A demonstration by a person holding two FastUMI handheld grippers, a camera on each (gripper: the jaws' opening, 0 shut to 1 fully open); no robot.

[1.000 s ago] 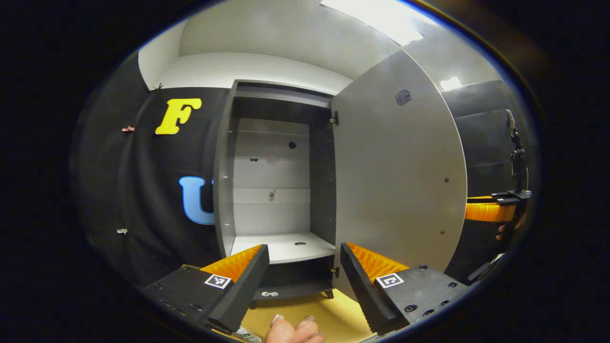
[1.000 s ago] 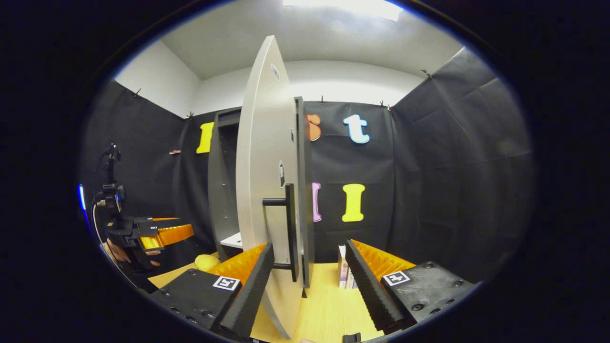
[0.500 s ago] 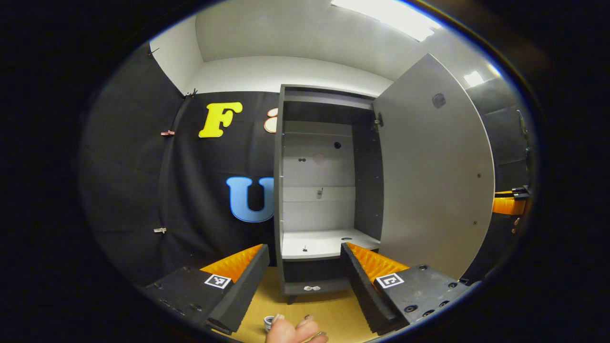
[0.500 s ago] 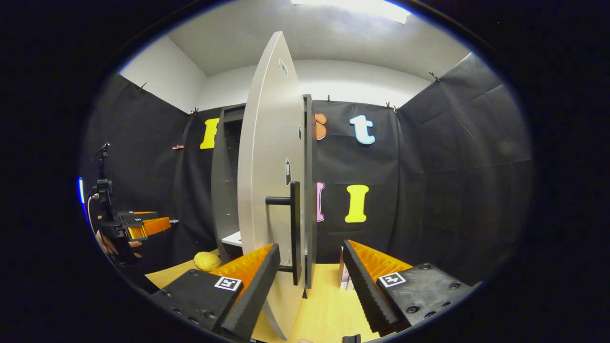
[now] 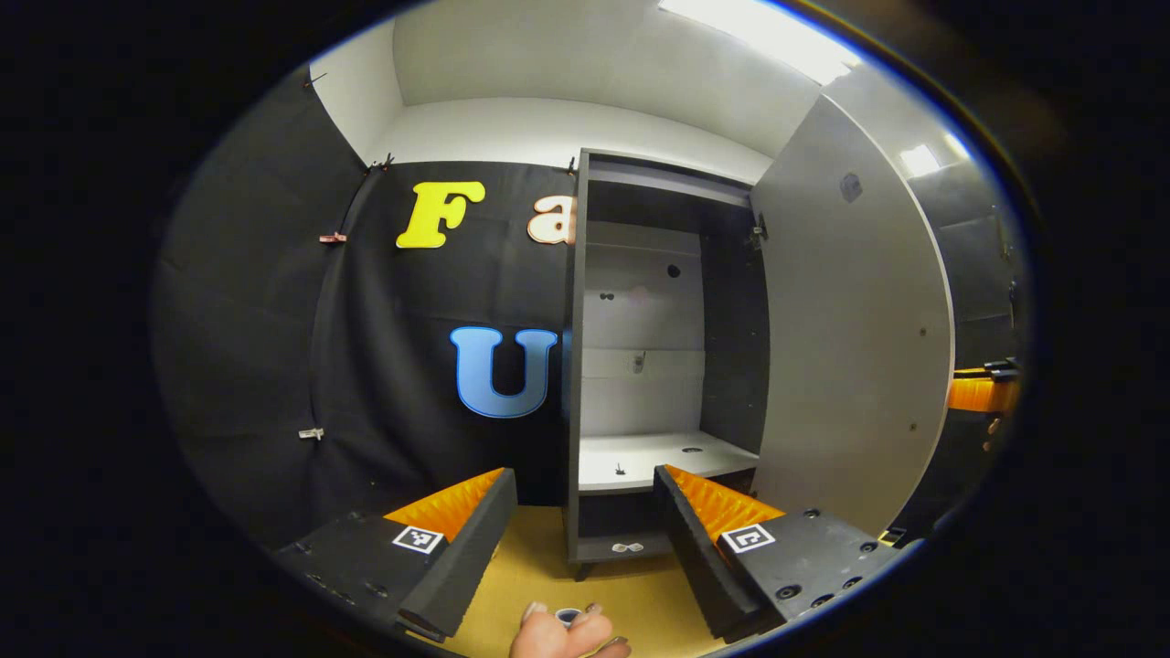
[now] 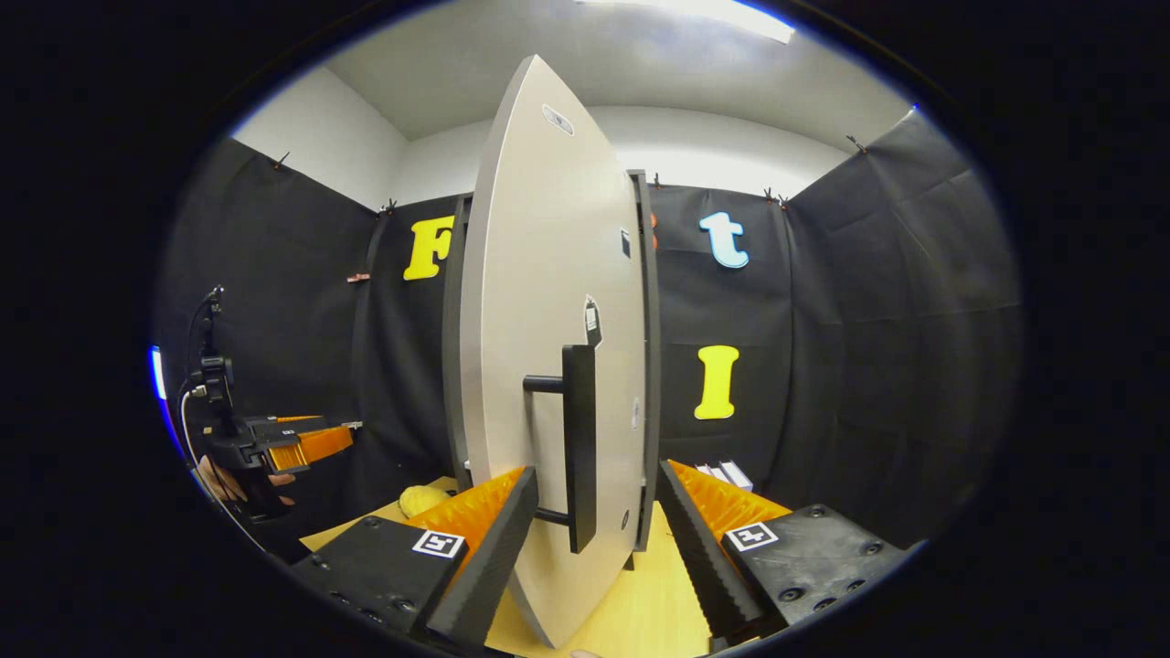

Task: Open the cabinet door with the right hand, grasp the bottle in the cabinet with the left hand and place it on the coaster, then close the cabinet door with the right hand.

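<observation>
Both tongs are spread wide with nothing between the fingers: my left tongs (image 5: 578,530) point at the open cabinet (image 5: 640,366), and my right tongs (image 6: 594,539) straddle the edge of the cabinet door (image 6: 548,347), its bar handle (image 6: 579,448) standing in the gap without either finger pressing on it, as far as I can tell. The cabinet's shelf (image 5: 667,454) looks bare, so I judge the bottle is already out; something small and round (image 5: 568,616) sits low on the table (image 5: 631,599) by my thumb (image 5: 559,632), too hidden to tell whether it is the bottle or the coaster. So the step in hand is closing the door. To do it well I should keep the right tongs square to the handle, push along the door's swing instead of sideways, and hold my left tongs, which also show at the left of the right gripper view (image 6: 306,443), out of the door's path. Against the picture from half a second ago, the door has turned further towards closing, showing me more of its outer face, and the left tongs have drifted leftward, so the cabinet sits further right in the left gripper view.
</observation>
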